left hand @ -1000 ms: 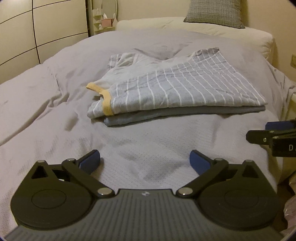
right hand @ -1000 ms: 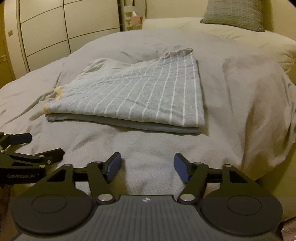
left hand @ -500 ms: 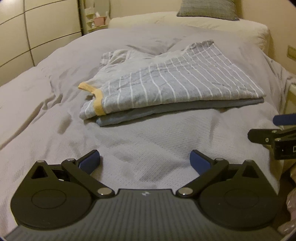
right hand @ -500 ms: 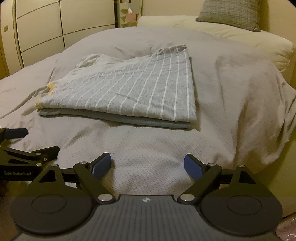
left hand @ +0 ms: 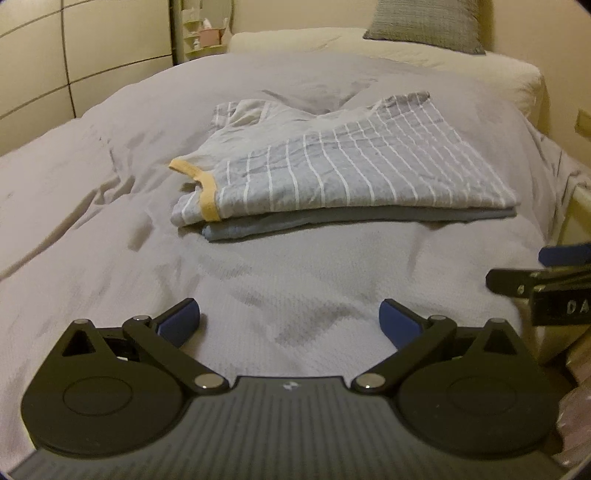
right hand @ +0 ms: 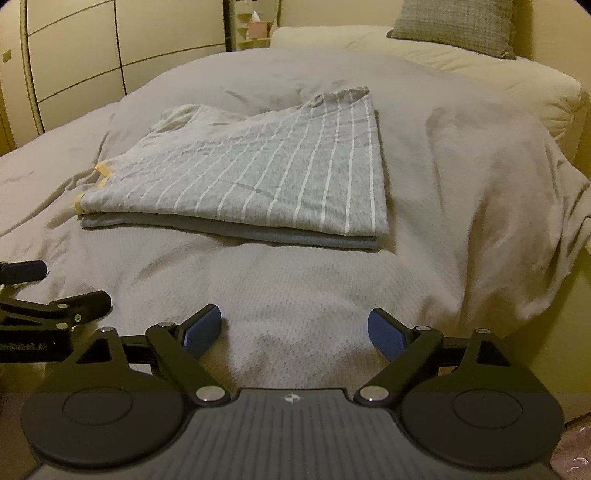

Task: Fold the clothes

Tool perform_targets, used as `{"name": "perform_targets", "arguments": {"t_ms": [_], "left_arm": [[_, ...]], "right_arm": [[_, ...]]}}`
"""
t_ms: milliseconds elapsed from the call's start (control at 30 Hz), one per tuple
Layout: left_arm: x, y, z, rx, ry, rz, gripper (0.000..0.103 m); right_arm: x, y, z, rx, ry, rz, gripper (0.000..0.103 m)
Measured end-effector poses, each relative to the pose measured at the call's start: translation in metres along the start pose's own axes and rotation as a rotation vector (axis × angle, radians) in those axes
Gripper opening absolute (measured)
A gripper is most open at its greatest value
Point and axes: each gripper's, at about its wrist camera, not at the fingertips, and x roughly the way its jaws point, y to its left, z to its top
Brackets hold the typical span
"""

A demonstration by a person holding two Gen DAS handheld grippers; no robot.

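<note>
light: pretty dim, warm yellowish indoor cast; shadows: soft, in the bedspread (left hand: 110, 206) wrinkles; edges: heavy fisheye bend, dark corners; sharpness: kinda soft, grainy

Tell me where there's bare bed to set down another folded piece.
Free: bedspread between the folded striped shirt and both open grippers, left gripper, right gripper; also the stretch right of the shirt toward the pillow. Left of the yellow collar it's rumpled.
</note>
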Motion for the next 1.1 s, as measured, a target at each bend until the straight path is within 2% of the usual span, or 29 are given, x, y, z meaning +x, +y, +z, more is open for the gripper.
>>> {"name": "perform_targets", "arguments": {"t_ms": [167, 333, 667, 867, 1100], "left_arm": [[-0.021, 0.000, -0.002, -0.037, -0.022, -0.049, 0.102], [-0.039, 0.000, -0.007, -0.043, -0.040, -0.007, 0.102], [-0.086, 0.010, -0.020, -0.105, -0.057, -0.014, 0.102], [-0.112, 0.011, -0.028, -0.100, -0.062, -0.022, 0.102], [-0.138, 0.015, -0.034, -0.081, -0.074, -0.005, 0.102]], "right_arm": [[-0.017, 0.002, 0.000, 0.016, -0.015, 0.000, 0.088], [-0.037, 0.004, -0.002, 0.050, -0.029, -0.001, 0.089], [-0.082, 0.007, -0.019, 0.105, -0.068, -0.020, 0.089], [-0.107, 0.008, -0.026, 0.167, -0.058, -0.028, 0.089], [-0.133, 0.019, -0.032, 0.178, -0.068, -0.032, 0.089]]}}
